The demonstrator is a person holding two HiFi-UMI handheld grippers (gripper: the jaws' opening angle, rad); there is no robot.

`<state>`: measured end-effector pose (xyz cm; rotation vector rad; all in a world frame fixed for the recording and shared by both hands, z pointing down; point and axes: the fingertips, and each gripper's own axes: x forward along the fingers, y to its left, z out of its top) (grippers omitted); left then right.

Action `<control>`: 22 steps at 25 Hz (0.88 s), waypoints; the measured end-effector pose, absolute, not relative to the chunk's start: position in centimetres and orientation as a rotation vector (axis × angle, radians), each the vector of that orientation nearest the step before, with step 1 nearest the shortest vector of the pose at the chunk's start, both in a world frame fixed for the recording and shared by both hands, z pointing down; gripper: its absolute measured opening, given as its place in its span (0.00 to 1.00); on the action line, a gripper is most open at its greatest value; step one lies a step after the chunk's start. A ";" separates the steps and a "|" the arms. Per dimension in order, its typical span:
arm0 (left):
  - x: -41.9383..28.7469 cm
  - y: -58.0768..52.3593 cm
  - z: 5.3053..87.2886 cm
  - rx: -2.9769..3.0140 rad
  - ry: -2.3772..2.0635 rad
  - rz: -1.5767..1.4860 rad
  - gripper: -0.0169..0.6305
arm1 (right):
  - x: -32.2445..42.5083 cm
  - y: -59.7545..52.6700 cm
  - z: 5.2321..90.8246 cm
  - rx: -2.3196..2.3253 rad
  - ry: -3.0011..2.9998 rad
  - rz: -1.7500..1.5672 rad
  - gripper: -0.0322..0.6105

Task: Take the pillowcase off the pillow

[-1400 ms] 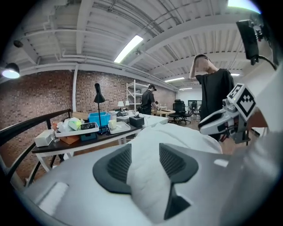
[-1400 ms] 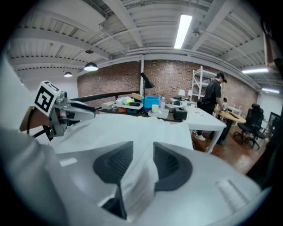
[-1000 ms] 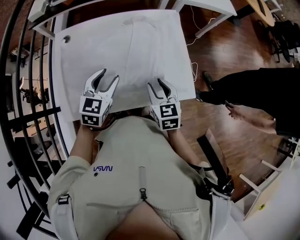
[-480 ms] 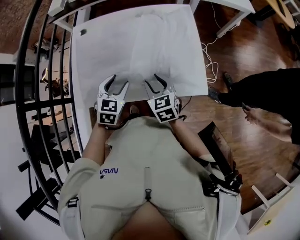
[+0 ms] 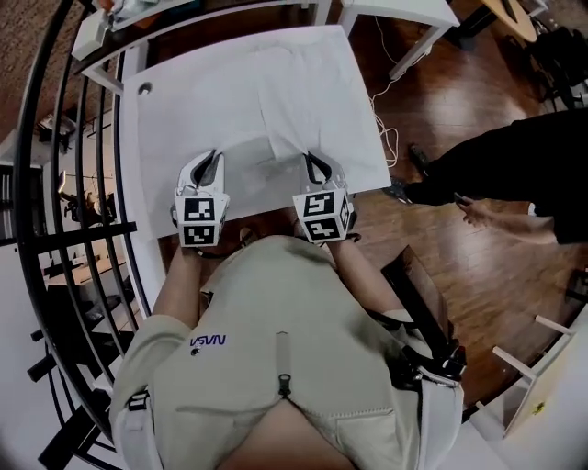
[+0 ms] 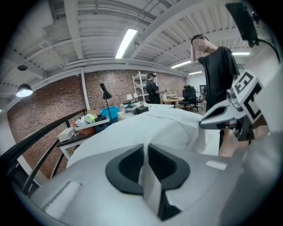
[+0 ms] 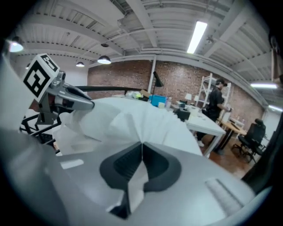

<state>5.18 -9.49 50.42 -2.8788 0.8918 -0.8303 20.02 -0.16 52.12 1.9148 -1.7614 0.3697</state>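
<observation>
A white pillow in its white pillowcase (image 5: 276,101) lies on the white table (image 5: 147,174) in front of me. My left gripper (image 5: 208,162) sits at the pillow's near edge on the left. Its jaws have just been closing and now pinch a fold of pillowcase cloth (image 6: 148,185). My right gripper (image 5: 313,163) sits at the near edge on the right. Its jaws have also just closed, with a fold of the same cloth (image 7: 135,185) between them. Each gripper view shows the other gripper across the raised fabric: the right gripper (image 6: 221,117) and the left gripper (image 7: 73,103).
A black railing (image 5: 83,229) runs along the table's left side. A person in black (image 5: 514,174) stands on the wooden floor at the right, near a cable (image 5: 386,138). More white tables (image 5: 404,14) stand beyond the far end.
Both grippers stood open over the pillow's near edge earlier. Now both are shut on pillowcase cloth, and the fabric is bunched up between them.
</observation>
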 end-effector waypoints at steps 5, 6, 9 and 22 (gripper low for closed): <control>4.0 -11.6 46.7 -2.943 0.950 -0.649 0.08 | 25.8 2.5 50.2 2.088 -1.538 0.325 0.06; 3.7 -11.6 47.0 -2.963 0.948 -0.650 0.08 | 26.7 3.1 50.6 2.104 -1.500 0.344 0.06; 3.0 -10.6 49.4 -3.020 0.948 -0.697 0.07 | 28.1 4.2 53.4 2.111 -1.425 0.446 0.06; 3.6 -6.3 51.6 -3.077 0.887 -0.780 0.22 | 24.3 6.6 54.6 1.908 -1.728 0.675 0.22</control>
